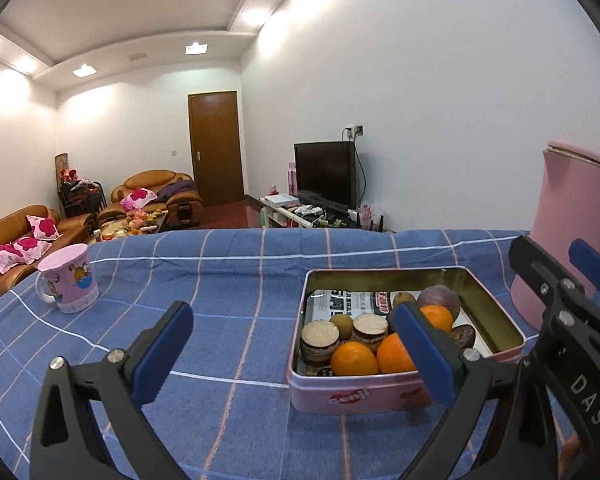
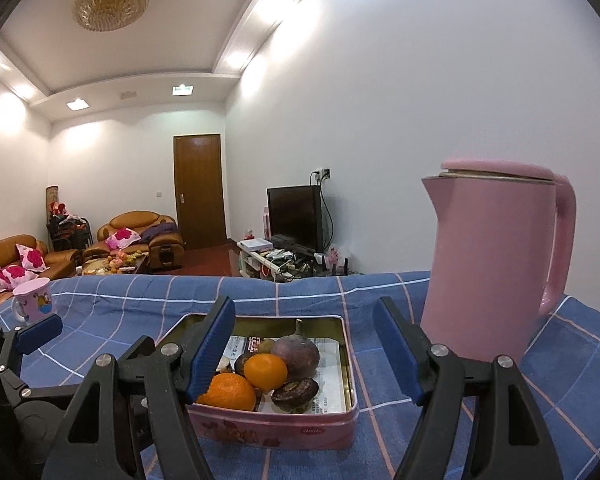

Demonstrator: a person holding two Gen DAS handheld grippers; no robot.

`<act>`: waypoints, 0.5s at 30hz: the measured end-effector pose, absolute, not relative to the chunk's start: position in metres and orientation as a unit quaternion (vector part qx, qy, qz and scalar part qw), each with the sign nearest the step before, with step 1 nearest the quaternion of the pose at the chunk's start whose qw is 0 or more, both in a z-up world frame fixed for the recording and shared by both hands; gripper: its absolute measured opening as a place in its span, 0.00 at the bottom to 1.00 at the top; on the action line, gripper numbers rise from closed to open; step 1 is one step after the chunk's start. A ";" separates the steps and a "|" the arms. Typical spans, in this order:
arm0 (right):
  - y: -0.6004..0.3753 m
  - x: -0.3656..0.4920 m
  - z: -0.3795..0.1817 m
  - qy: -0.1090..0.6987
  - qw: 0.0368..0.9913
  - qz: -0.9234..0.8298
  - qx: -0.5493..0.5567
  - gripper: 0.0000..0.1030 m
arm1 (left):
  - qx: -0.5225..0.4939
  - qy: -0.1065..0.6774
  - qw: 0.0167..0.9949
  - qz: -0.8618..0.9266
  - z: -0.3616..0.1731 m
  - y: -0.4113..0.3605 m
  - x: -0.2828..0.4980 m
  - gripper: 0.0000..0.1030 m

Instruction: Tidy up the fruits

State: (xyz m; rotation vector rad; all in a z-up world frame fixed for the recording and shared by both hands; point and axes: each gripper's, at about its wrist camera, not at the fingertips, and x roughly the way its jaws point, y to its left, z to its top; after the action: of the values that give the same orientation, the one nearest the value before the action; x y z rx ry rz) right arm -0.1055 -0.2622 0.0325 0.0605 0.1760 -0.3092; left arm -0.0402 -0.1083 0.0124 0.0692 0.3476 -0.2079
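A pink tin (image 1: 496, 312) (image 2: 350, 360) stands open on the blue checked cloth. It holds three oranges (image 1: 354, 358) (image 2: 265, 370), a round purple fruit (image 1: 438, 300) (image 2: 296, 352), a dark wrinkled fruit (image 2: 295, 394), kiwis (image 1: 341, 325) and round cakes (image 1: 319, 340). My left gripper (image 1: 296, 344) hovers open just short of the tin's left front corner, holding nothing. My right gripper (image 2: 304, 352) is open too, in front of the tin and empty. In the left wrist view the right gripper (image 1: 560, 264) shows at the right edge.
A tall pink kettle (image 2: 496, 264) (image 1: 572, 220) stands right of the tin, close to my right gripper's right finger. A pink mug (image 1: 70, 280) (image 2: 34, 300) sits at the cloth's far left. Bare cloth lies between mug and tin. Sofas and a TV stand beyond the table.
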 end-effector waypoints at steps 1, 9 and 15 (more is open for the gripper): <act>-0.262 -0.107 0.033 0.084 0.984 -0.156 0.030 0.71 | 0.034 0.172 0.979 -0.103 0.013 -0.108 -0.041 1.00; -0.262 -0.109 0.033 0.076 0.984 -0.161 0.031 0.74 | 0.035 0.172 0.979 -0.103 0.013 -0.106 -0.043 1.00; -0.262 -0.110 0.034 0.076 0.984 -0.160 0.031 0.74 | 0.036 0.171 0.979 -0.103 0.013 -0.106 -0.044 1.00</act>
State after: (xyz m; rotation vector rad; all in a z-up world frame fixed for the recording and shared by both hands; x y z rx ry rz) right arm -0.1100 -0.2621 0.0336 0.0629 0.1523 -0.3218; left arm -0.0436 -0.1062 0.0130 0.0727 0.3444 -0.2082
